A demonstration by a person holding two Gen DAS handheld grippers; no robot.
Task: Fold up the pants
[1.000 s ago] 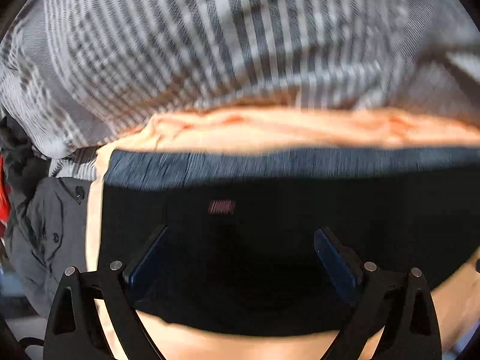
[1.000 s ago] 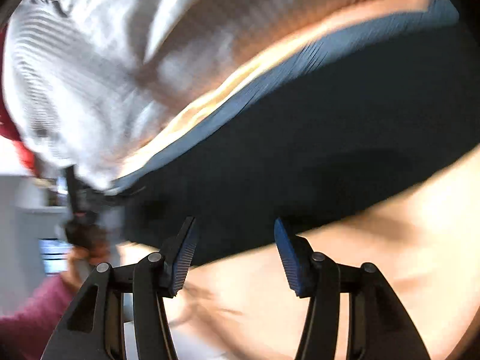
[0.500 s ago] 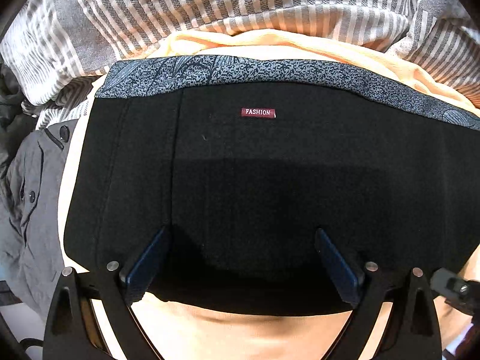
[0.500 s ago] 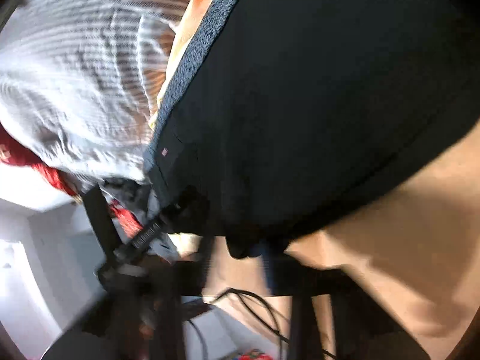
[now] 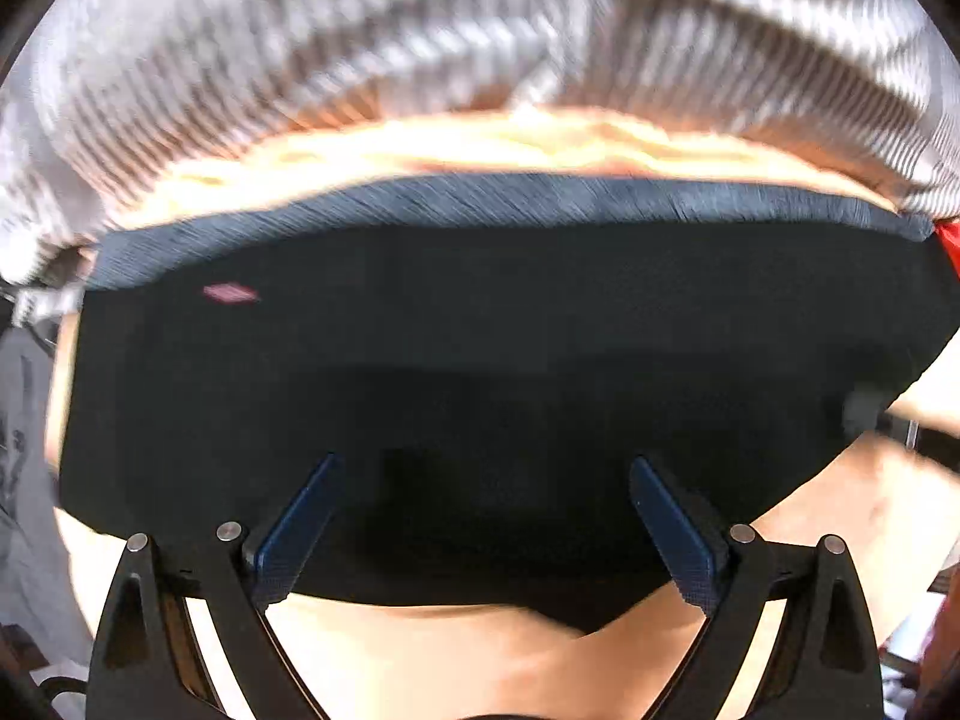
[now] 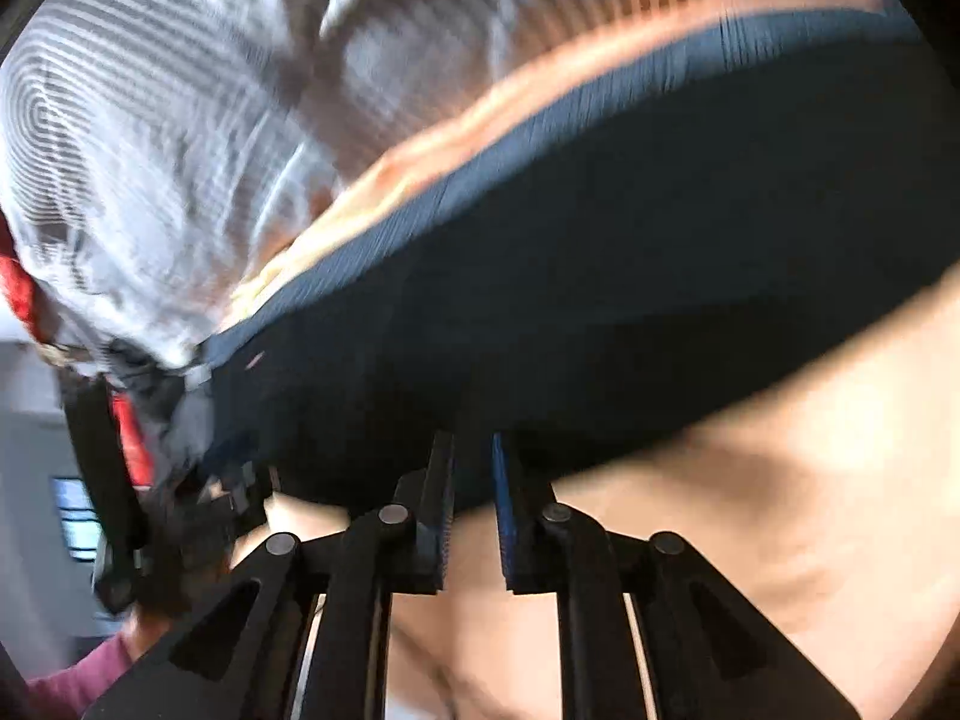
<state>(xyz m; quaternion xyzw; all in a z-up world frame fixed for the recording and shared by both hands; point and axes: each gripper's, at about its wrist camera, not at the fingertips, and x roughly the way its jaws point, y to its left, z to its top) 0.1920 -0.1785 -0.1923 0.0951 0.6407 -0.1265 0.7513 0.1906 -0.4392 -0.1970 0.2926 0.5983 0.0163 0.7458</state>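
Observation:
Folded black pants with a patterned blue-grey waistband and a small red label lie on a peach sheet. My left gripper is open, its blue pads over the near edge of the pants. In the right wrist view the pants fill the upper right. My right gripper has its jaws nearly closed at the pants' near edge; whether cloth sits between them is hidden by blur.
A grey and white striped blanket is bunched behind the pants and shows in the right wrist view. A grey garment lies at the left. Red cloth and the left gripper show at the left of the right wrist view.
My right gripper's jaws went from wide open to nearly closed at the pants' near edge. My left gripper stayed open and shifted over the pants. Both views are blurred by motion.

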